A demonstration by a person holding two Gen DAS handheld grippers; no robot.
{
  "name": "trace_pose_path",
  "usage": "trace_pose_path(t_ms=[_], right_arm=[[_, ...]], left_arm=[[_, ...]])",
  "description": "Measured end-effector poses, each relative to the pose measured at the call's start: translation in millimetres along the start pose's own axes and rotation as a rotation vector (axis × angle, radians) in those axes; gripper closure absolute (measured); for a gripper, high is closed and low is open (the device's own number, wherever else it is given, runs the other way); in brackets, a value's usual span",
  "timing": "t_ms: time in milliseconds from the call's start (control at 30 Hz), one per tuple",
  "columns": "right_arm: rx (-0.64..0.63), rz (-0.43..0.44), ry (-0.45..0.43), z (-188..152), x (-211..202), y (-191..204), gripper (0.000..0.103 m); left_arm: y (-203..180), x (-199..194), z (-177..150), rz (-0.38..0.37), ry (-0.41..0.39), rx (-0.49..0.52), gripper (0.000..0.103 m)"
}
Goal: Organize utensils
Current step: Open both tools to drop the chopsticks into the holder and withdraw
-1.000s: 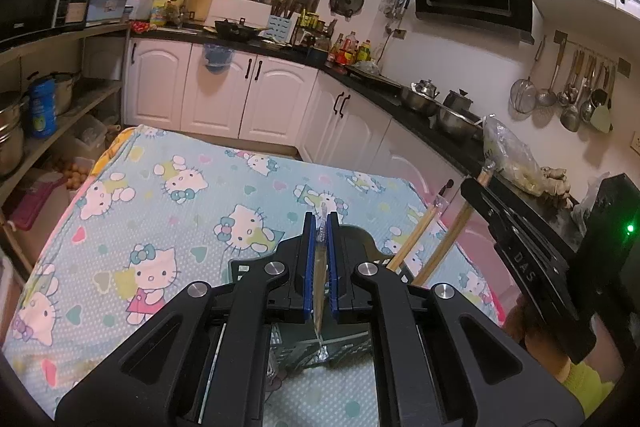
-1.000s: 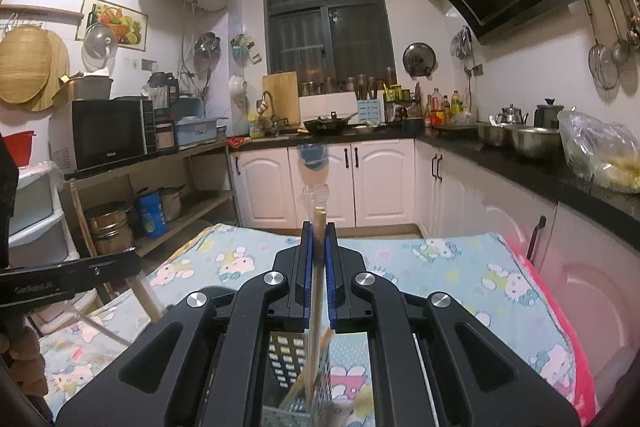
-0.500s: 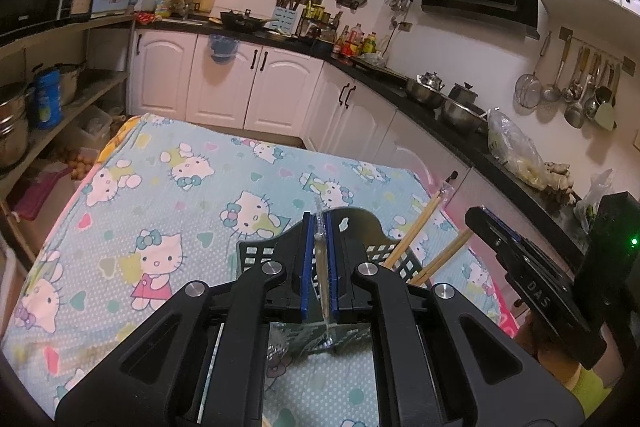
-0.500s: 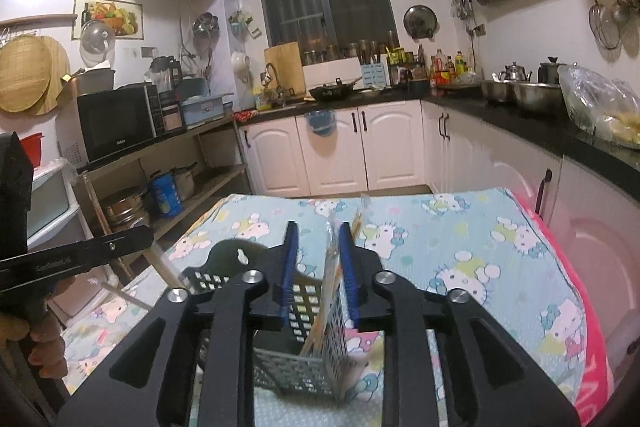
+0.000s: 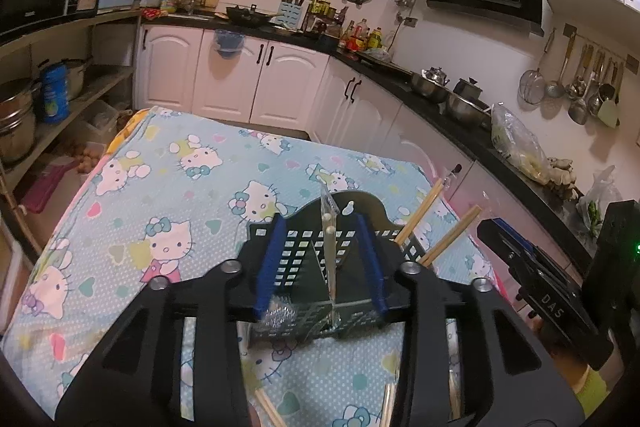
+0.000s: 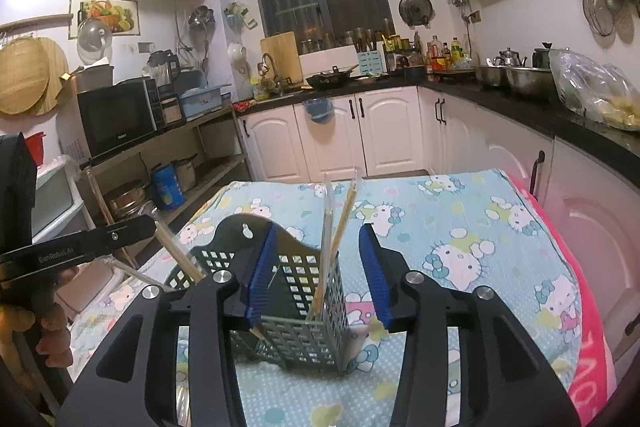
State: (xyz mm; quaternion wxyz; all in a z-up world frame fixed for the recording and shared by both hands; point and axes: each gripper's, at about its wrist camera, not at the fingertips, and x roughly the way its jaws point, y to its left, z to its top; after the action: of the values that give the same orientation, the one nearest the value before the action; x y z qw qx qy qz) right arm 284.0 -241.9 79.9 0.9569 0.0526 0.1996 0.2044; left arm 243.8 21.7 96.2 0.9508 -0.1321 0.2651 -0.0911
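Holder: a dark slotted utensil holder (image 5: 320, 255) is stood near the surface's (image 5: 192, 195) right edge.
Chopsticks: wrapped pairs (image 6: 334, 227) are leaned inside.
Left gripper (image 5: 325, 267): fingers opening, gripping nothing.
Right gripper (image 6: 318, 273): fingers opening, gripping nothing.

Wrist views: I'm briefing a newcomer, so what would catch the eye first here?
First, the dark slotted utensil basket standing on the cartoon-cat tablecloth, with wrapped chopsticks sticking up out of it. Next, the blue pads of the left hand-held gripper and the right hand-held gripper: both sets of jaws are opening around chopsticks in the basket, the pads not touching them.
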Motion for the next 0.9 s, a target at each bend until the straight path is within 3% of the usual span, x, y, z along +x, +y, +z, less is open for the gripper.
trace_pose_path(t_ms=[433,600,900], right_arm=[[0.021,-0.018,0.045,-18.0,-24.8,-2.2,0.047],[0.018,-0.016,0.056,-23.2,-34.5,-0.3,0.043],[0.022,-0.013,0.069,-33.7,-50.5,1.5,0.039]], left_arm=[[-4.5,-19.2,-11.6,0.016,-0.008,0.002,0.034],[-4.1,-27.1,-16.8,0.010,-0.017,-0.004,0.016],[-2.5,-41.3,-27.7,0.001,-0.034,-0.002,0.012]])
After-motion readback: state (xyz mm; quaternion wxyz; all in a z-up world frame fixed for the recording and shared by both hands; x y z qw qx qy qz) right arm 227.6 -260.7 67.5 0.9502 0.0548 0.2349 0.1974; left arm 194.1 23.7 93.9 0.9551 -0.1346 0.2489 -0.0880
